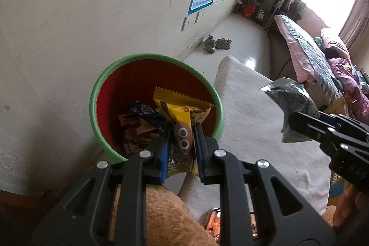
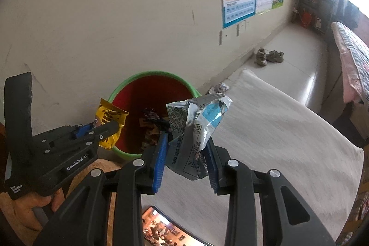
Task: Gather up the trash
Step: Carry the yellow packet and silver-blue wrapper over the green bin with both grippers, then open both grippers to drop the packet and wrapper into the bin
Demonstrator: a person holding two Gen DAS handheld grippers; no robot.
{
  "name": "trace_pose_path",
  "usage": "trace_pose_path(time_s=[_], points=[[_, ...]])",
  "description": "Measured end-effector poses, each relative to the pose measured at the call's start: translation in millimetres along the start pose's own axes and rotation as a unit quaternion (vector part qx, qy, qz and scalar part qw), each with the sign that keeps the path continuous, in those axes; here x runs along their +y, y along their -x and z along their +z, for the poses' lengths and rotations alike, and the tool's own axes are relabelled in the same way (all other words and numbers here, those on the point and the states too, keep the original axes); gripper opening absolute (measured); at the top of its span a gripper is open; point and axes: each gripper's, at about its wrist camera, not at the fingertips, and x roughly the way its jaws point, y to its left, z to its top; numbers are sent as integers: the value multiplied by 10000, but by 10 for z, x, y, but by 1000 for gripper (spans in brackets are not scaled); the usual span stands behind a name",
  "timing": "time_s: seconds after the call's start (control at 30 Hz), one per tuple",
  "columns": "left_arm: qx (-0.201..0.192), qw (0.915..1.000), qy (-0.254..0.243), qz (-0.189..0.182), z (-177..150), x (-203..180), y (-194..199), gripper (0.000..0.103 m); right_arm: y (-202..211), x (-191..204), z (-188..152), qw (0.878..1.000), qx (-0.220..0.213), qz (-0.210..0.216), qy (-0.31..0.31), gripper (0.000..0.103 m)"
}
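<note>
The yellow snack wrapper [image 1: 182,128] sits low and centre in the left wrist view, clamped between the blue pads of the left gripper [image 1: 182,146], with its serrated top edge pointing up the frame over the mouth of the green-rimmed bin [image 1: 101,84]. Its long axis runs along the fingers, up and slightly right. The bin's red inside already holds dark and tan wrappers [image 1: 143,121]. Judged from this view, the yellow wrapper hangs at or just inside the near rim, so a release here would probably drop it in, though the fisheye makes it hard to say how far past the rim it reaches.

The silver and blue packet [image 2: 196,128] stands in the centre of the right wrist view, gripped low down by the right gripper [image 2: 185,149], its crumpled top leaning up and right. The bin's rim [image 2: 129,155] lies to the upper left of it in that frame, and the packet overlaps only the bin's right edge, above the pale cushion [image 2: 276,130].

So the left gripper is the nearer to the bin; the right one, in my judgement, still needs to travel left across the frame before letting go.

Shoes [image 2: 268,57] lie by the wall at upper right, and a crumpled scrap [image 2: 221,85] lies on the floor beyond the cushion.
</note>
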Motion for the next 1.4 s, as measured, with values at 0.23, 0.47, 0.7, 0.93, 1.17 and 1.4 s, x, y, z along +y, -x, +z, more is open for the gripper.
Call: trace_pose_path(time_s=[0.23,0.47,0.7,0.93,1.17,1.4], points=[[109,9997,221,29,103,177,-179,19,-256,120,178,9995,172,69,263,31],[269,9986,425,161,169,381,-377,19,-500,248,228,9975,371,6,607,31],[323,9987,378,144,215,343,-475,19,-664,226,209,9967,520,18,628,31],[400,9987,318,79,247,319,-587,19,-823,277,260,9955,640,-24,692,31],[372,9988,291,120,337,334,-645,19,-891,330,296,9945,637,-19,835,31],[241,9991,288,205,388,332,-626,53,-844,353,309,9943,427,-82,969,51]])
